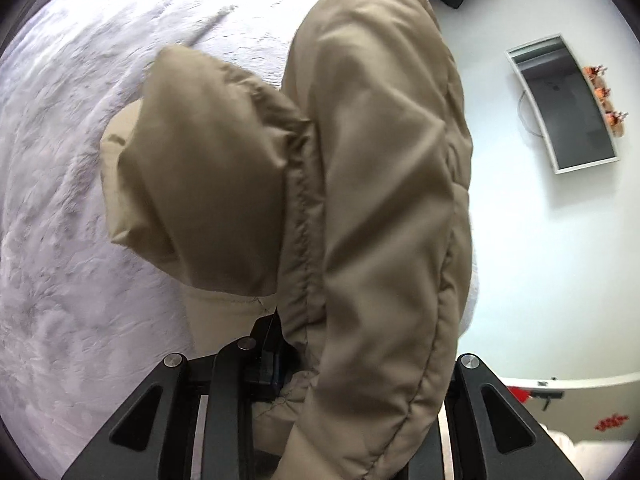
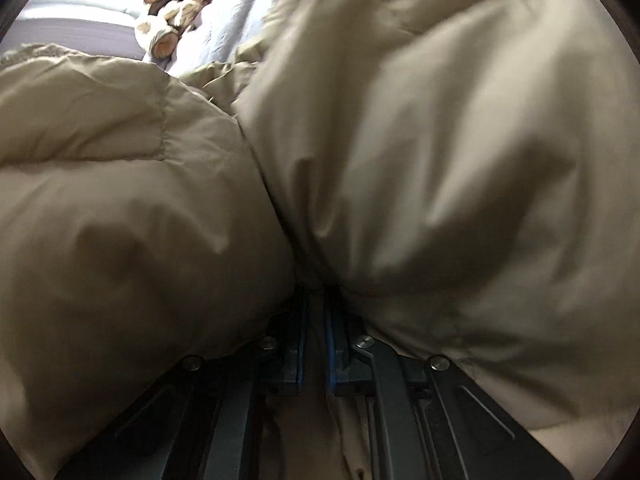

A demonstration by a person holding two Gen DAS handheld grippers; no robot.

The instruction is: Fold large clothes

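Jacket (image 1: 360, 184) fabric is pinched in both your grippers: your left gripper (image 1: 288, 368) lifts it above the bed (image 1: 80, 160), your right gripper (image 2: 316, 344) clamps a puffy fold.

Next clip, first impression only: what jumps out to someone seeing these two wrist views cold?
A puffy tan jacket fills both views, hanging from the left gripper over a pale fuzzy bedspread. In the right wrist view its padding bulges on both sides of the right gripper, whose blue-padded fingers pinch a fold. A stuffed toy lies at the upper left of that view, and a framed mirror hangs on the white wall.
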